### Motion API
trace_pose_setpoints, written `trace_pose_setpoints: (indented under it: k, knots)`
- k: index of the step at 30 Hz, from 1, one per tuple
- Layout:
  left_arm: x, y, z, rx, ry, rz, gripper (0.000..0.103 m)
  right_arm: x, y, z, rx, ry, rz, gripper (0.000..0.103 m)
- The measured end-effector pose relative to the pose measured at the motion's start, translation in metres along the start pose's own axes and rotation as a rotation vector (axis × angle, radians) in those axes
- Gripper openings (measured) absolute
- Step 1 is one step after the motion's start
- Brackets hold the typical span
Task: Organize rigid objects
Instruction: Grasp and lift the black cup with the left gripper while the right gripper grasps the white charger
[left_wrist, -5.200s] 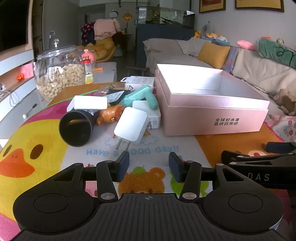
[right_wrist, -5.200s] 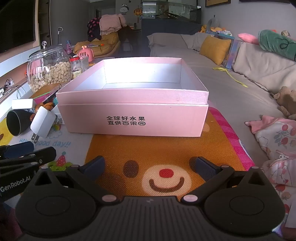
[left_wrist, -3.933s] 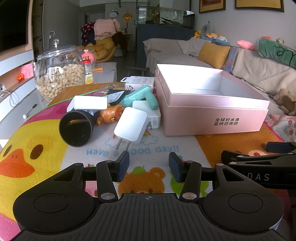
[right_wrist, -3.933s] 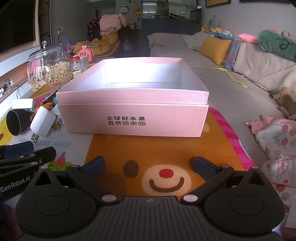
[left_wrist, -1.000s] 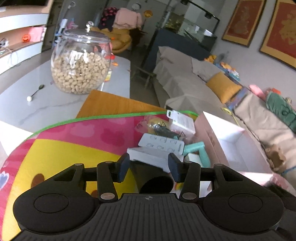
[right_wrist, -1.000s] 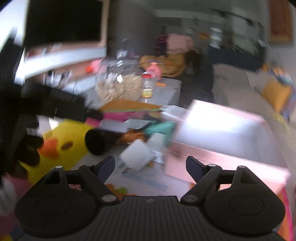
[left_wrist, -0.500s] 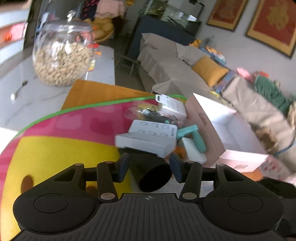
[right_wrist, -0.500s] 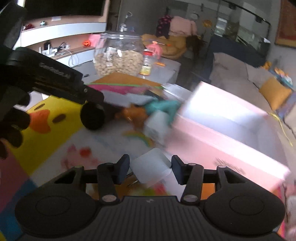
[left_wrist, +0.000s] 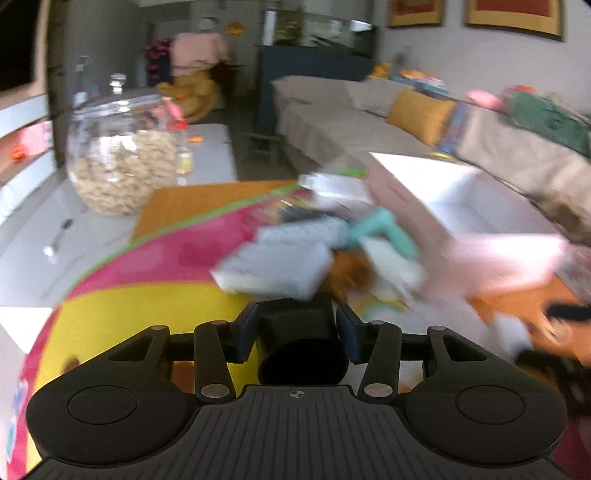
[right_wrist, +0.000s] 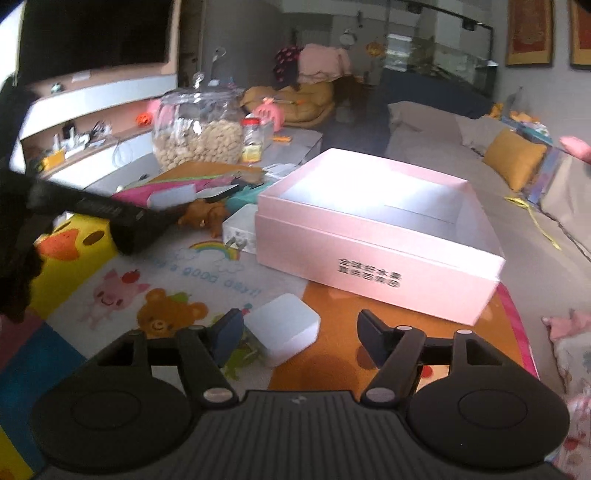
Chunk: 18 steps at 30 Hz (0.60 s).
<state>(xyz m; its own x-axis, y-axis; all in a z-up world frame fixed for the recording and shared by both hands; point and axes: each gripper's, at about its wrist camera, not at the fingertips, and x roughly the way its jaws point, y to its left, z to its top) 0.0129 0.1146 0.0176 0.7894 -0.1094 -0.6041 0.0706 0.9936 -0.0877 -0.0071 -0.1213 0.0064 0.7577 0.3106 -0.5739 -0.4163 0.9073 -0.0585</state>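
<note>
My left gripper (left_wrist: 295, 334) is shut on a black cup (left_wrist: 301, 347), its mouth facing the camera; it also shows in the right wrist view (right_wrist: 133, 232). Behind it lie a white box (left_wrist: 273, 266), an orange toy (left_wrist: 347, 275) and a teal tool (left_wrist: 380, 225), blurred. My right gripper (right_wrist: 301, 334) is open; a white charger (right_wrist: 282, 326) lies on the mat by its left finger (right_wrist: 227, 334), not gripped. The open pink box (right_wrist: 373, 236) stands just ahead of it, empty as far as I see.
A glass jar of nuts (left_wrist: 122, 162) stands on the marble table at the far left, with a spoon (left_wrist: 55, 240) near it. A second white charger (right_wrist: 240, 227) lies against the pink box. A sofa with cushions runs along the right.
My left gripper has come down and closed around the black cup. My right gripper has opened and the white charger it held now lies on the mat by its left finger.
</note>
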Motion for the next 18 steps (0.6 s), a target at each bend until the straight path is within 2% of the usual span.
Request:
trace_pose_setpoints:
  k: [3, 8, 10, 14, 16, 18]
  knots:
    - [-0.022, -0.021, -0.019, 0.066, 0.010, -0.077, 0.051, -0.008, -0.005, -0.005, 0.024, -0.004, -0.016, 0.069]
    - [-0.032, -0.047, -0.035, 0.187, 0.012, 0.027, 0.055, -0.012, -0.004, -0.011, 0.012, 0.030, 0.030, 0.069]
    - [-0.031, -0.045, -0.034, 0.168, 0.018, 0.026, 0.056, -0.010, -0.001, -0.010, 0.016, 0.040, 0.046, 0.069]
    - [-0.022, -0.029, -0.029, 0.064, 0.054, -0.016, 0.059, 0.002, 0.001, -0.002, 0.045, 0.085, 0.060, 0.069]
    - [-0.016, -0.026, -0.032, 0.043, 0.093, -0.024, 0.057, 0.016, 0.002, 0.005, 0.067, 0.118, 0.070, 0.069]
    - [-0.016, -0.027, -0.036, 0.050, 0.072, -0.020, 0.057, 0.029, 0.003, 0.009, 0.083, 0.145, 0.071, 0.068]
